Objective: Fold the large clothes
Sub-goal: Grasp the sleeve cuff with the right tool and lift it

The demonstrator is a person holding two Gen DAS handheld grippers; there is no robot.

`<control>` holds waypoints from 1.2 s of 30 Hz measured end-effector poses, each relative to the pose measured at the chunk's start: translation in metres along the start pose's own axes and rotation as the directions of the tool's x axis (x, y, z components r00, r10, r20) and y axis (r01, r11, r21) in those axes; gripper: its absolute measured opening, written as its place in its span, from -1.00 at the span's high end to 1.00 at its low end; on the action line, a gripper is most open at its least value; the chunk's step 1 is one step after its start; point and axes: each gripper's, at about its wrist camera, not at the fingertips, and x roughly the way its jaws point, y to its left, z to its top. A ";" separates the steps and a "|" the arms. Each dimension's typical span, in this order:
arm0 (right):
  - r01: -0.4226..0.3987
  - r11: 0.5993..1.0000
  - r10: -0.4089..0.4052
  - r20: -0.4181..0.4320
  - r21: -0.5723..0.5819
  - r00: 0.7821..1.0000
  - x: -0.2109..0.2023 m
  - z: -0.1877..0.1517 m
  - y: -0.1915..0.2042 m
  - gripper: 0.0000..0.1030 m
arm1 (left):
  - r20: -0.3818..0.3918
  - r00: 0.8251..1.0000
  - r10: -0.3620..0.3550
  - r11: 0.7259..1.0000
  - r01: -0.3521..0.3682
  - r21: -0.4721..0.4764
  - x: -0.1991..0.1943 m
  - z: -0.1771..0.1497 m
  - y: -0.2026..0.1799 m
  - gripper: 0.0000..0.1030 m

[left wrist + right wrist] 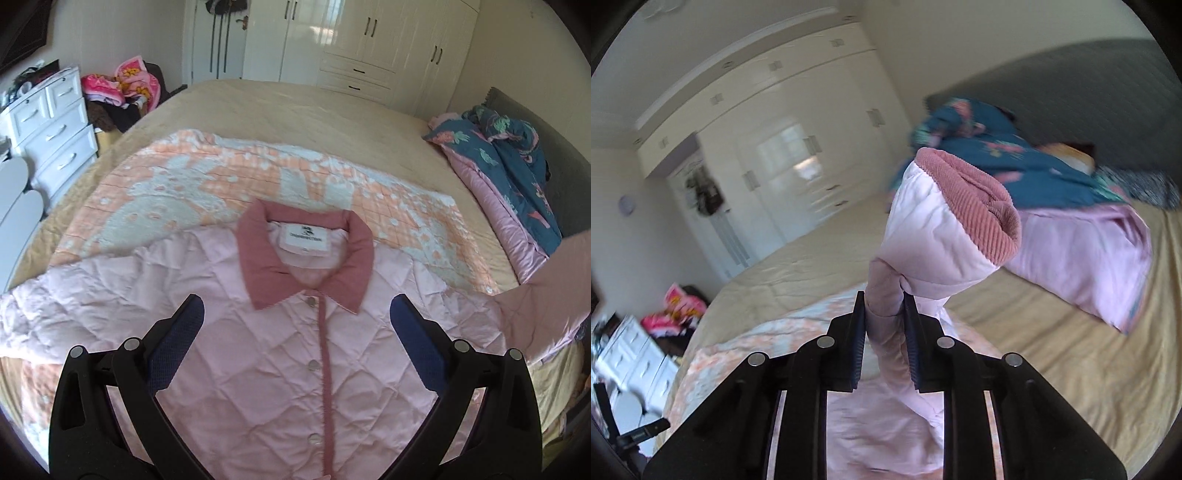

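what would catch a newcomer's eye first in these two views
The pale pink quilted jacket spread front-up on the bed, its dusty-rose collar toward the wardrobe, fills the left wrist view under the open left gripper. In the right wrist view the right gripper is shut on a sleeve, lifting its corduroy cuff off the bed.

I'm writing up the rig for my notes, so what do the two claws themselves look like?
Both look alike. The left claw has a black plastic frame with long cut-out slots, round silver pivot pins, and two fingers faced with dark blue textured pads. The right claw shows the same black frame, silver pins and dark ribbed pads. No cables, markings, hands or sleeves are visible.
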 end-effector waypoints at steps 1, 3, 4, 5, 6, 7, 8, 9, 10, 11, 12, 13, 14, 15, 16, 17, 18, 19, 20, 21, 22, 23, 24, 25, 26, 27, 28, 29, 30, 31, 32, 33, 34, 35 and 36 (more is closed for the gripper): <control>-0.017 1.000 0.017 0.001 -0.017 1.000 -0.001 0.000 0.013 0.64 | 0.004 1.000 -0.001 1.000 0.001 -0.006 -0.003 0.001 0.007 -0.84; -0.045 0.998 0.045 -0.004 -0.047 0.999 -0.001 0.000 0.037 0.64 | 0.007 1.000 -0.012 1.000 0.012 -0.020 -0.008 0.002 0.018 -0.84; -0.058 0.996 0.058 -0.007 -0.060 0.998 -0.002 -0.001 0.047 0.64 | 0.007 1.000 -0.020 0.999 0.020 -0.032 -0.009 0.002 0.024 -0.84; -0.068 0.995 0.068 -0.010 -0.074 0.998 -0.002 -0.002 0.057 0.64 | 0.003 0.999 -0.037 0.998 0.037 -0.056 -0.010 0.002 0.035 -0.84; -0.081 0.993 0.080 -0.015 -0.088 0.997 -0.002 -0.004 0.070 0.64 | -0.002 0.999 -0.054 0.995 0.054 -0.079 -0.011 0.002 0.043 -0.84; -0.095 0.990 0.093 -0.022 -0.100 0.995 -0.002 -0.006 0.082 0.64 | -0.007 0.997 -0.074 0.992 0.073 -0.106 -0.011 0.002 0.051 -0.84; -0.104 0.988 0.102 -0.025 -0.111 0.995 -0.002 -0.007 0.091 0.64 | -0.009 0.996 -0.091 0.987 0.089 -0.137 -0.011 0.001 0.061 -0.84; -0.114 0.986 0.112 -0.029 -0.124 0.993 -0.004 -0.011 0.103 0.64 | -0.008 0.995 -0.097 0.984 0.094 -0.152 -0.012 0.000 0.068 -0.84; -0.127 0.983 0.124 -0.035 -0.136 0.992 -0.005 -0.014 0.114 0.64 | -0.006 0.995 -0.102 0.981 0.099 -0.164 -0.012 -0.001 0.074 -0.84; -0.141 0.979 0.137 -0.040 -0.145 0.990 -0.007 -0.018 0.125 0.64 | -0.004 0.993 -0.118 0.976 0.115 -0.185 -0.012 -0.003 0.083 -0.84; -0.151 0.977 0.146 -0.044 -0.152 0.988 -0.007 -0.021 0.131 0.64 | -0.003 0.991 -0.131 0.972 0.127 -0.199 -0.012 -0.004 0.088 -0.84; -0.161 0.974 0.155 -0.050 -0.159 0.987 -0.007 -0.024 0.139 0.64 | -0.002 0.991 -0.132 0.970 0.129 -0.208 -0.013 -0.005 0.095 -0.84; -0.175 0.970 0.167 -0.057 -0.168 0.984 -0.007 -0.027 0.149 0.64 | 0.000 0.993 -0.116 0.973 0.114 -0.203 -0.013 -0.006 0.099 -0.84; -0.184 0.968 0.176 -0.062 -0.172 0.982 -0.006 -0.031 0.156 0.64 | 0.004 0.995 -0.098 0.976 0.097 -0.194 -0.015 -0.006 0.101 -0.84; -0.193 0.965 0.183 -0.068 -0.176 0.981 -0.006 -0.033 0.162 0.64 | 0.011 0.997 -0.080 0.980 0.080 -0.183 -0.017 -0.006 0.105 -0.84; -0.201 0.963 0.191 -0.074 -0.179 0.979 -0.005 -0.036 0.167 0.64 | 0.019 0.998 -0.063 0.983 0.065 -0.173 -0.019 -0.006 0.109 -0.84; -0.213 0.960 0.201 -0.080 -0.185 0.976 -0.003 -0.040 0.175 0.64 | 0.023 0.998 -0.054 0.983 0.057 -0.172 -0.020 -0.006 0.113 -0.84; -0.221 0.956 0.208 -0.086 -0.191 0.974 -0.002 -0.045 0.183 0.64 | 0.027 0.998 -0.052 0.983 0.056 -0.174 -0.021 -0.007 0.118 -0.84; -0.228 0.954 0.213 -0.093 -0.193 0.973 -0.001 -0.049 0.188 0.64 | 0.030 0.998 -0.050 0.983 0.055 -0.177 -0.022 -0.007 0.123 -0.84; -0.239 0.951 0.222 -0.105 -0.195 0.969 0.001 -0.054 0.196 0.64 | 0.031 0.998 -0.047 0.982 0.051 -0.181 -0.022 -0.007 0.128 -0.84; -0.248 0.948 0.229 -0.112 -0.198 0.967 0.003 -0.059 0.204 0.64 | 0.030 0.999 -0.043 0.981 0.048 -0.186 -0.022 -0.008 0.133 -0.84; -0.255 0.946 0.235 -0.117 -0.200 0.965 0.004 -0.064 0.210 0.64 | 0.029 0.999 -0.038 0.980 0.043 -0.196 -0.021 -0.009 0.139 -0.84; -0.265 0.942 0.244 -0.125 -0.206 0.962 0.006 -0.069 0.217 0.65 | 0.029 0.999 -0.028 0.978 0.033 -0.207 -0.021 -0.011 0.145 -0.84; -0.273 0.938 0.250 -0.131 -0.211 0.959 0.007 -0.074 0.223 0.65 | 0.031 0.999 -0.018 0.977 0.024 -0.211 -0.022 -0.012 0.150 -0.84; -0.282 0.934 0.256 -0.138 -0.218 0.957 0.009 -0.080 0.231 0.65 | 0.037 0.999 -0.001 0.976 0.009 -0.216 -0.022 -0.014 0.156 -0.84; -0.288 0.931 0.260 -0.145 -0.224 0.955 0.012 -0.084 0.235 0.65 | 0.041 0.999 0.002 0.976 0.006 -0.218 -0.022 -0.015 0.160 -0.84; -0.294 0.928 0.264 -0.153 -0.229 0.952 0.015 -0.089 0.241 0.65 | 0.041 0.999 -0.005 0.975 0.014 -0.223 -0.022 -0.016 0.165 -0.84; -0.301 0.925 0.268 -0.164 -0.233 0.949 0.018 -0.096 0.246 0.65 | 0.037 0.999 -0.016 0.972 0.025 -0.232 -0.020 -0.017 0.168 -0.84; -0.306 0.923 0.270 -0.173 -0.234 0.947 0.021 -0.101 0.249 0.65 | 0.033 0.999 -0.032 0.969 0.039 -0.245 -0.018 -0.019 0.172 -0.84; -0.310 0.921 0.270 -0.186 -0.235 0.945 0.024 -0.108 0.254 0.65 | 0.031 0.998 -0.049 0.965 0.055 -0.258 -0.017 -0.020 0.176 -0.84; -0.313 0.920 0.271 -0.194 -0.238 0.943 0.027 -0.114 0.258 0.65 | 0.028 0.997 -0.066 0.960 0.071 -0.270 -0.014 -0.022 0.180 -0.84; -0.320 0.916 0.274 -0.206 -0.241 0.939 0.030 -0.122 0.262 0.65 | 0.026 0.997 -0.074 0.958 0.079 -0.276 -0.013 -0.023 0.182 -0.84; -0.328 0.913 0.279 -0.216 -0.241 0.936 0.033 -0.128 0.265 0.65 | 0.024 0.996 -0.085 0.956 0.088 -0.280 -0.011 -0.024 0.184 -0.84; -0.337 0.910 0.283 -0.230 -0.242 0.931 0.037 -0.138 0.270 0.65 | 0.024 0.995 -0.101 0.953 0.103 -0.285 -0.009 -0.025 0.187 -0.84; -0.343 0.907 0.286 -0.242 -0.242 0.927 0.039 -0.144 0.274 0.65 | 0.024 0.992 -0.125 0.947 0.126 -0.294 -0.007 -0.027 0.188 -0.84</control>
